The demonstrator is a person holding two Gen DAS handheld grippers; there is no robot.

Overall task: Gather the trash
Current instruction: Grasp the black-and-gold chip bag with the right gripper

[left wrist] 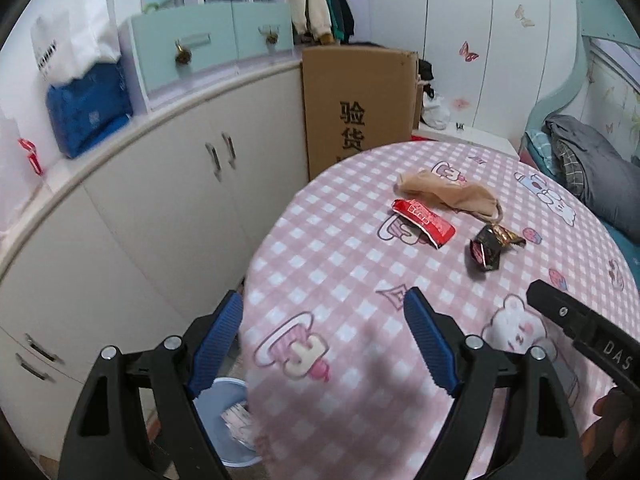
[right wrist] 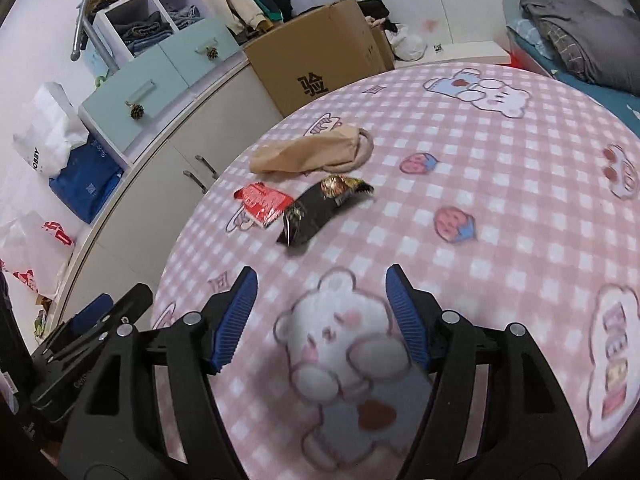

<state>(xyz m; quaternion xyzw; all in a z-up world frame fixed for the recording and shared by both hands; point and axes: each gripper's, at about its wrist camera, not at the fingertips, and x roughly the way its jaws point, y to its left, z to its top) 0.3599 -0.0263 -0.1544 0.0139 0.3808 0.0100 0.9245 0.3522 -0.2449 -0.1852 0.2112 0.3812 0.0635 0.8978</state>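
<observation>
Both grippers hover over the near edge of the tabletop (right wrist: 500,184). The left gripper (left wrist: 324,336) and the right gripper (right wrist: 320,312) have their fingers wide apart and empty, probably ready for a grasp. The red wrapper (right wrist: 264,202), the black wrapper (right wrist: 316,212) and a beige stocking (right wrist: 308,152) lie close together toward the far left edge. A blue bin (left wrist: 228,412) waits on the floor below the left edge.

tablecloth (right wrist: 500,184): pink-white check, cartoon bears
wrapper (left wrist: 424,217): red, white print
packet (right wrist: 316,212): black, gold end
stocking (left wrist: 444,193): beige
bin (left wrist: 224,412): pale blue
box (left wrist: 356,100): brown, black characters
drawers (left wrist: 212,40): mint green
pads (right wrist: 236,320): blue, ribbed
</observation>
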